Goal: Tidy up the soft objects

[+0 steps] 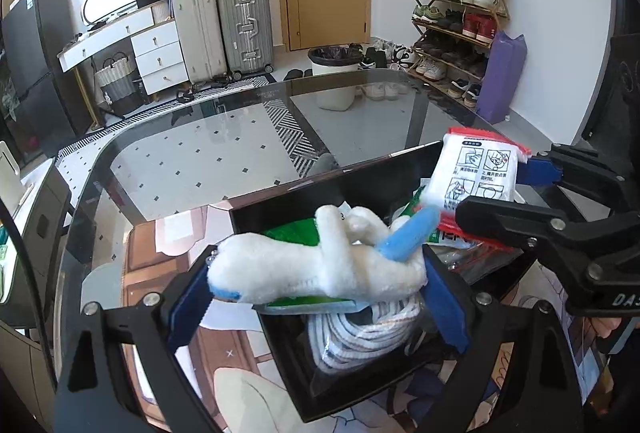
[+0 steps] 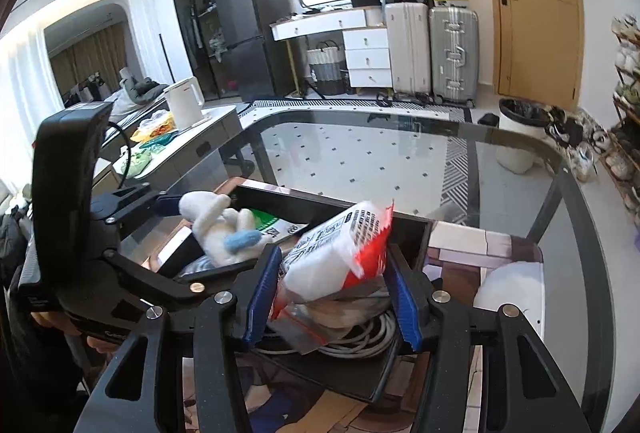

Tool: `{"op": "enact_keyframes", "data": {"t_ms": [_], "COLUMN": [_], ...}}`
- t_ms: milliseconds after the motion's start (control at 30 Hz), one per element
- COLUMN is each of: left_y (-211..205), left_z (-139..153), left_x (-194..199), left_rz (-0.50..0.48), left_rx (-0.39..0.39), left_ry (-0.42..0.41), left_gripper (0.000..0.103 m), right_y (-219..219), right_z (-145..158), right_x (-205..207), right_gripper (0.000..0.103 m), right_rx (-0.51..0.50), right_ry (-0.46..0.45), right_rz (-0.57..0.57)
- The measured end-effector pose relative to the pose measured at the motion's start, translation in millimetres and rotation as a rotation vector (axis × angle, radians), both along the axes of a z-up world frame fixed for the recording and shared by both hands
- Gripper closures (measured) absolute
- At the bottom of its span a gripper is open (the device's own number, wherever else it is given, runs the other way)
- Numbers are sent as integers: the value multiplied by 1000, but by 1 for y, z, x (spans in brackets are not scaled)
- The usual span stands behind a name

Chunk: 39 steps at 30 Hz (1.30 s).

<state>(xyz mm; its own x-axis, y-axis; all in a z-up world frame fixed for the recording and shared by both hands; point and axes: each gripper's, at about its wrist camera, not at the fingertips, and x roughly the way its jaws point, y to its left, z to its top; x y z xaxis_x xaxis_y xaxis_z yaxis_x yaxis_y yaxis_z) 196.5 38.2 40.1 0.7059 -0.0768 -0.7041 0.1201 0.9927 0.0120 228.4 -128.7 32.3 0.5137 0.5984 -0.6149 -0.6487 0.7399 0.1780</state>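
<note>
A black open box [image 1: 292, 205] [image 2: 288, 199] sits on the glass table. My left gripper [image 1: 320, 289] is shut on a white plush toy with blue ears [image 1: 316, 265] [image 2: 224, 229] and holds it over the box. My right gripper [image 2: 332, 289] is shut on a white and red soft packet [image 2: 340, 253] [image 1: 476, 173], also over the box. The box holds a coiled white cord in a bag [image 1: 360, 337] [image 2: 360, 341] and a green and white packet [image 1: 292, 233] [image 2: 268, 223].
The glass table [image 1: 200, 161] [image 2: 360, 153] stretches beyond the box, with a printed mat [image 1: 140, 273] under it. A white bin [image 1: 334, 73], suitcases [image 1: 244, 25], a shoe rack [image 1: 456, 17] and a side counter with a kettle [image 2: 182, 103] stand around.
</note>
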Motion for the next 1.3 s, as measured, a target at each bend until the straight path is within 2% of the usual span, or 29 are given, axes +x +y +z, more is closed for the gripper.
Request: {"op": "enact_keyframes", "data": {"t_ms": [233, 367, 467, 800, 1100, 1300], "left_y": [3, 5, 7, 13, 15, 20], "left_z": [1, 2, 3, 8, -1, -12], "left_x": [-6, -10, -15, -47, -73, -77], "left_rz": [24, 45, 40, 81, 157, 181], "left_rx": [-19, -30, -55, -84, -9, -16], "left_ry": [3, -10, -23, -127, -203, -210], "left_gripper": [7, 2, 0, 0, 0, 0], "right_y": [-3, -11, -16, -27, -29, -38], "right_z": [5, 5, 3, 7, 2, -5], "right_x": [-9, -17, -22, -44, -75, -88], "right_gripper": [45, 25, 2, 1, 1, 1], "right_rx": [7, 11, 7, -2, 44, 97], "right_ry": [-14, -30, -33, -84, -151, -189], "right_rz": [-11, -29, -60, -94, -57, -65]}}
